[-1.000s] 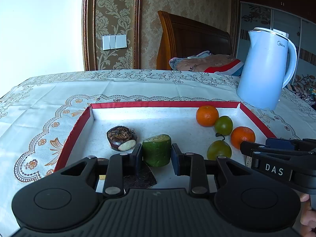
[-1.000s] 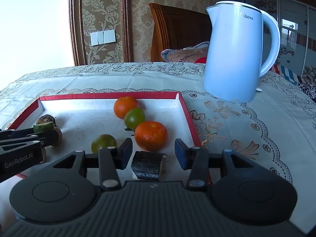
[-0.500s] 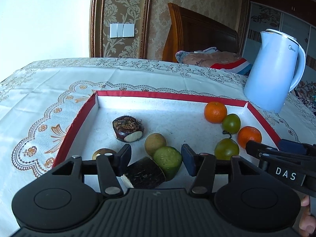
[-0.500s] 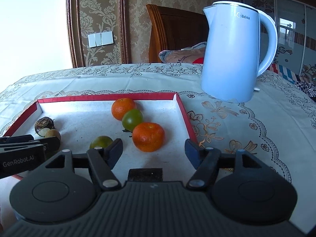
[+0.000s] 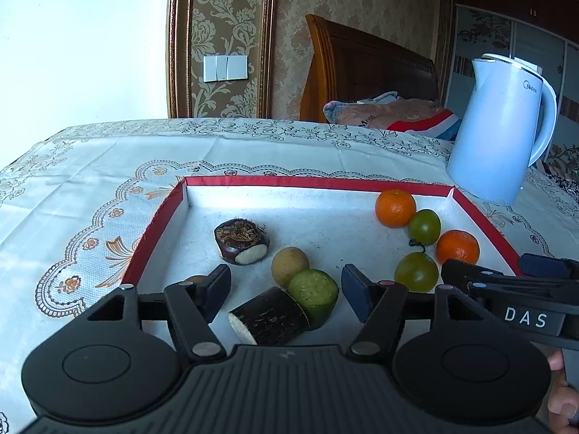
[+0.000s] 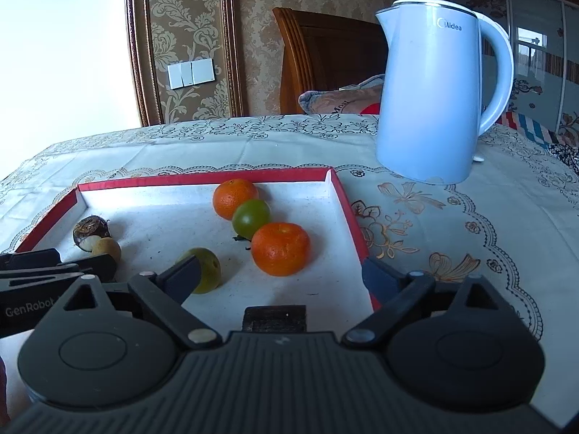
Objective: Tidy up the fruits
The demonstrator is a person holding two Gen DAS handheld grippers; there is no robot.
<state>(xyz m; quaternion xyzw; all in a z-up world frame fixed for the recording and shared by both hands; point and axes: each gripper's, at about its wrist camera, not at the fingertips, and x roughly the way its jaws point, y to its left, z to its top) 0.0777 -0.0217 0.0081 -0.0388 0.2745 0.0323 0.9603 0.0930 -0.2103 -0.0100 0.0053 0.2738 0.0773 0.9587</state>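
Left wrist view, nearest first: the left gripper (image 5: 286, 287) has its fingers spread, holding nothing; between them lie a dark purple sugarcane stub (image 5: 269, 316) and a green-skinned cut cylinder of fruit (image 5: 314, 297), touching each other on the floor of the shallow red-rimmed white tray (image 5: 155, 228); just behind them sits a small tan round fruit (image 5: 290, 262), then a dark brown water chestnut with a pale cut face (image 5: 241, 241); to the right the right gripper (image 5: 506, 278) reaches in beside a green tangerine (image 5: 416, 272). Right wrist view: the right gripper's (image 6: 280, 276) fingers are spread wide over the tray's near right corner, empty; a dark sugarcane piece (image 6: 275, 319) shows just above the gripper body, partly hidden by it; the left finger covers part of the near green tangerine (image 6: 206, 271); beyond run an orange tangerine (image 6: 280, 249), a second green tangerine (image 6: 250, 218) and a farther orange tangerine (image 6: 234, 199), touching in a diagonal row. Past the tray, on the embroidered cloth of the worktop (image 6: 452, 217), stands a pale blue electric kettle (image 6: 430, 97); behind it, a wooden headboard (image 6: 325, 58).
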